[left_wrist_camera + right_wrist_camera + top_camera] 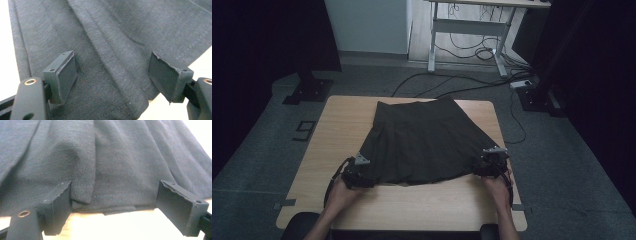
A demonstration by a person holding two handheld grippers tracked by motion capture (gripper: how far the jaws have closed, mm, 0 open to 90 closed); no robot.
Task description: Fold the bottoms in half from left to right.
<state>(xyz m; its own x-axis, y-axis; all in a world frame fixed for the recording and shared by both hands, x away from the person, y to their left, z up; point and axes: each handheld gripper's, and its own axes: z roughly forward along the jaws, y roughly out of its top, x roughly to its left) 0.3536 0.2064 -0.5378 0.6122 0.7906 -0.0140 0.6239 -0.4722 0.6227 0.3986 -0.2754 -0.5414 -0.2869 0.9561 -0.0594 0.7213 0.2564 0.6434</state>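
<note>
The fingers of both grippers stand apart, released, with nothing pinched between them.

In the high view, a dark pleated skirt (pixel 424 142) lies flat on the light wooden surface (pixel 337 125), its narrow waist toward the far edge and its wide hem toward the person. The left gripper (pixel 357 172) sits at the near left corner of the hem, and the right gripper (pixel 490 165) at the near right corner. A hand is behind each one, with the forearms coming in from the bottom edge. Beyond the surface, cables (pixel 462 82) trail over the grey floor (pixel 257 150) under a white desk frame (pixel 469 30).

In the left gripper view, the left gripper (pixel 112 75) looks along its two black fingers (pixel 63 75) onto the skirt (pixel 112 45). The stitched hem runs low across the picture between the fingers, and the cloth's corner ends just beside the right-hand finger. Pleats and seams run up and away. The pads are spread wide and do not press the cloth.

In the right gripper view, the right gripper (pixel 113 207) hangs just short of the skirt (pixel 120 162). The hem crosses between the two fingers (pixel 58 205), a fold of cloth sags next to the left-hand finger, and the bright surface (pixel 120 225) shows below the hem. Here too the pads are held wide and grip nothing.
</note>
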